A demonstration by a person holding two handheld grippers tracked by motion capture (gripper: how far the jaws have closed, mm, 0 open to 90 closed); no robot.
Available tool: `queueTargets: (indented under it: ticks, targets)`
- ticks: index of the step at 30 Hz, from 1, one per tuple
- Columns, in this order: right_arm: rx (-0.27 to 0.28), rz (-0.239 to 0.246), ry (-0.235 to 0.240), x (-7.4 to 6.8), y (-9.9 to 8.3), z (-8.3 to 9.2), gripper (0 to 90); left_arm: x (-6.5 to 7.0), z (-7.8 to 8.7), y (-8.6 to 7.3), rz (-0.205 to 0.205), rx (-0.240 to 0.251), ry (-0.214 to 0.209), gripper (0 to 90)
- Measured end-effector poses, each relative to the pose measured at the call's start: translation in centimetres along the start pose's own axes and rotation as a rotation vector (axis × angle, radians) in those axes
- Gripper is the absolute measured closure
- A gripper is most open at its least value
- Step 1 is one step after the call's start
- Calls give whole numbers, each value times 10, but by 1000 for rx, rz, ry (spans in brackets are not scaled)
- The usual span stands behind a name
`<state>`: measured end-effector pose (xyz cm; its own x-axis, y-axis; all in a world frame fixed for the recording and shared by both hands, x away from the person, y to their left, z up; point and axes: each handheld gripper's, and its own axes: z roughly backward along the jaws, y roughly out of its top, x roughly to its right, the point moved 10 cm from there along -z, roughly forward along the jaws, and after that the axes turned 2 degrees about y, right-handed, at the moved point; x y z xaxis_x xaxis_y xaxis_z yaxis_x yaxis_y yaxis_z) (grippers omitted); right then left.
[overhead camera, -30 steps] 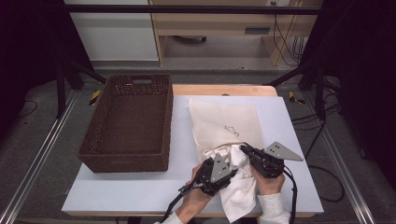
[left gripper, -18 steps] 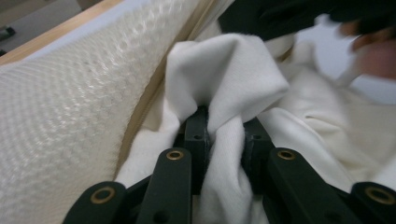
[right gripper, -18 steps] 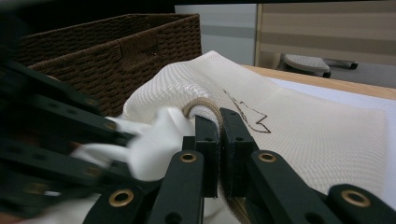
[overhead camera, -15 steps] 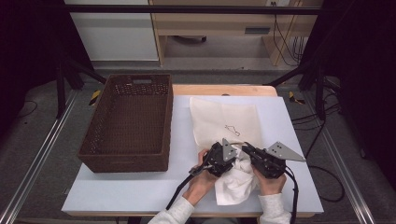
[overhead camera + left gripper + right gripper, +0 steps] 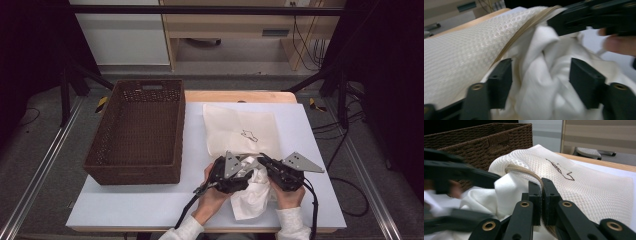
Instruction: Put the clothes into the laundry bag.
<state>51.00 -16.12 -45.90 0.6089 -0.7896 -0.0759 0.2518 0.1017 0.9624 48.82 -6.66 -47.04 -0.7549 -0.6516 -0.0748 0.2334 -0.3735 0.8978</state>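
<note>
Left tool [image 5: 540,75] now forward, agape round white cloth [image 5: 544,82] — right tool [image 5: 541,195] clamping mesh bag's rim [image 5: 524,171].

Your left gripper [image 5: 245,167] and right gripper [image 5: 261,159] cover the bag's [image 5: 240,130] near edge in the high view, so you cannot see its opening there. Your forearms are cut off by the bottom edge. In the right gripper view the left gripper [image 5: 456,175] and your fingers [image 5: 454,188] are blurred, and the basket [image 5: 486,142] runs off the left edge. In the left gripper view the cloth [image 5: 541,82] hides the bag's inside, and the right gripper [image 5: 594,17] is cut by the top edge.
</note>
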Motion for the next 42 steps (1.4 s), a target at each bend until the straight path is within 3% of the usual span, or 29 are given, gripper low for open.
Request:
queueTargets:
  ticks: [2,3,5,8,10,12,13,16,19,25,29,31,32,33,34,35,36,37,40,42]
  targets:
    - [-1,-1,-3,1,0,0,869,3,8,-1,4,4,-17,270]
    - [0,2,-4,1,0,1,869,7,16,-5,12,4,-45,270]
    - [-3,-2,-4,1,0,0,869,17,22,-16,10,-28,-84,219]
    - [-4,0,-7,1,0,0,869,28,15,-35,-14,-90,-96,204]
    - [-5,0,-6,1,0,-1,868,37,-1,-47,13,-127,-154,290]
    - [-6,1,-6,1,0,-1,869,40,-5,-48,16,-120,-173,481]
    - [-7,0,-4,1,-1,-1,868,40,-7,-47,4,-107,-163,481]
    - [-4,-11,-2,3,0,1,867,42,-4,-37,-22,-75,-159,757]
    - [7,-10,-6,5,3,4,867,39,2,-20,-70,-59,-121,814]
    - [17,-17,-1,3,8,8,869,35,-2,0,-83,-64,-91,817]
    - [28,-16,6,2,13,11,869,29,-16,10,-87,-87,-71,811]
    - [36,-15,6,1,16,14,869,18,-32,11,-56,-104,-55,807]
    - [41,-15,7,1,16,14,869,18,-32,11,-56,-104,-55,805]
    - [41,-19,12,1,16,15,869,6,-44,7,-41,-119,-10,803]
    - [41,-19,12,1,16,15,869,6,-44,7,-41,-119,-10,802]
    - [48,-32,36,-1,17,15,870,-7,-58,-3,-39,-147,59,800]
    - [49,-30,40,-3,18,14,870,-13,-64,-7,-25,-160,71,798]
    - [41,-16,29,-3,17,13,870,-14,-67,-9,3,-148,50,794]
    - [32,-17,15,0,14,11,870,-12,-63,-10,-2,-112,25,752]
    - [27,-29,16,2,11,9,870,-9,-58,-8,-5,-90,4,629]
